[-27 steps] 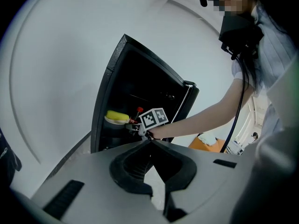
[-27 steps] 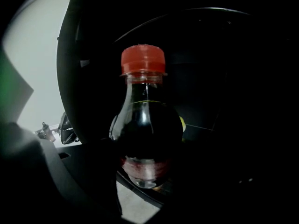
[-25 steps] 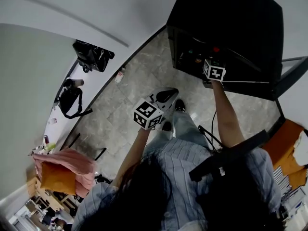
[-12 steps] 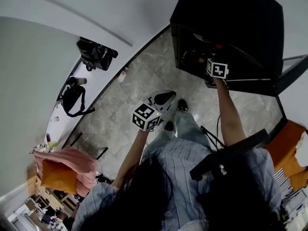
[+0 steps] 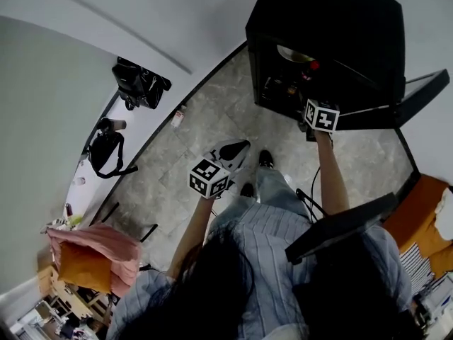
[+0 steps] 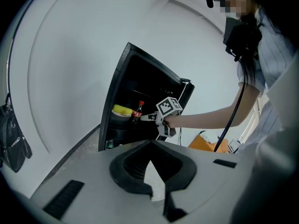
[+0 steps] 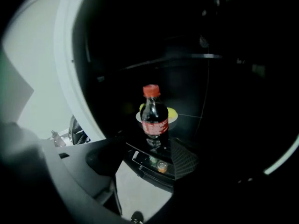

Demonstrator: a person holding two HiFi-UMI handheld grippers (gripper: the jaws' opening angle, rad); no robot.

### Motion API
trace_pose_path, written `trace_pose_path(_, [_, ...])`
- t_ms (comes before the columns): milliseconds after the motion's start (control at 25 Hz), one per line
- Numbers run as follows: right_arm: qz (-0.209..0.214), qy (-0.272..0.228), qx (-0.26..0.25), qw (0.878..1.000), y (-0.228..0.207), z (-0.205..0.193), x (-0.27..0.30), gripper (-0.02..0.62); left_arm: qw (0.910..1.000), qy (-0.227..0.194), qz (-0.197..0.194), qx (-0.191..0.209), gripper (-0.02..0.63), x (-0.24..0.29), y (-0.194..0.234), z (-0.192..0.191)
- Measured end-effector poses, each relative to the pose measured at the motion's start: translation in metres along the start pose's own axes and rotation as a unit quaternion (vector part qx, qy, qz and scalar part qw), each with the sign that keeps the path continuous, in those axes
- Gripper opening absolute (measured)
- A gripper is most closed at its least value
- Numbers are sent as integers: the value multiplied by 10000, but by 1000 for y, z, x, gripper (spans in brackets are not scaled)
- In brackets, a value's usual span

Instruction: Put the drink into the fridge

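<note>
Bottle, red label unreadable, upright in fridge; right tongs apart, empty; left tongs closed.

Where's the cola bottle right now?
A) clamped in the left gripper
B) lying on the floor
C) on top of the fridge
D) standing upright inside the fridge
D: the cola bottle stands upright inside the fridge, with the right gripper open just before it.

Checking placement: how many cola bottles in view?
1. The cola bottle stands upright on a shelf in the fridge, beside a bowl of something yellow; its dark corners could hide more.
</note>
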State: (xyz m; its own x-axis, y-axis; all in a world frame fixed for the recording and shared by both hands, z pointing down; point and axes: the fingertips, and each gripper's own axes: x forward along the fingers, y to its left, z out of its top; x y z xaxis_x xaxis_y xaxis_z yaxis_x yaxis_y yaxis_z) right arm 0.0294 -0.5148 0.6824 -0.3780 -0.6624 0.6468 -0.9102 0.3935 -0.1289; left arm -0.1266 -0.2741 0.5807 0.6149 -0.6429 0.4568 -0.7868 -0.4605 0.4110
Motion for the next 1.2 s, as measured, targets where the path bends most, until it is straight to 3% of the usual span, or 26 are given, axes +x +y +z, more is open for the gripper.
trace_pose_path(120, [287,-330,-101,9990,17,4,-32,306,9999,-91,-62,64,8,-5,-10,1])
trace_pose_path(320, [839,-577,191,9946,51,-1,-84,305,9995,-198,-176,177,8,-16,-26,0])
trace_pose_path(720, [1562,-1076,186,9817,128,4,-182,305,9977,-450,-373,335,8,-40,-55,-3])
trace_pose_path(920, [1665,-1315,16,9772,157,0,-219,301,9956,-598,-493,535,8,-55,-75,0])
trace_pose_path(1200, [1743,-1544,17,9725,203,-24,-272,205,9942,-731,-519,592,8,-99,-102,-25])
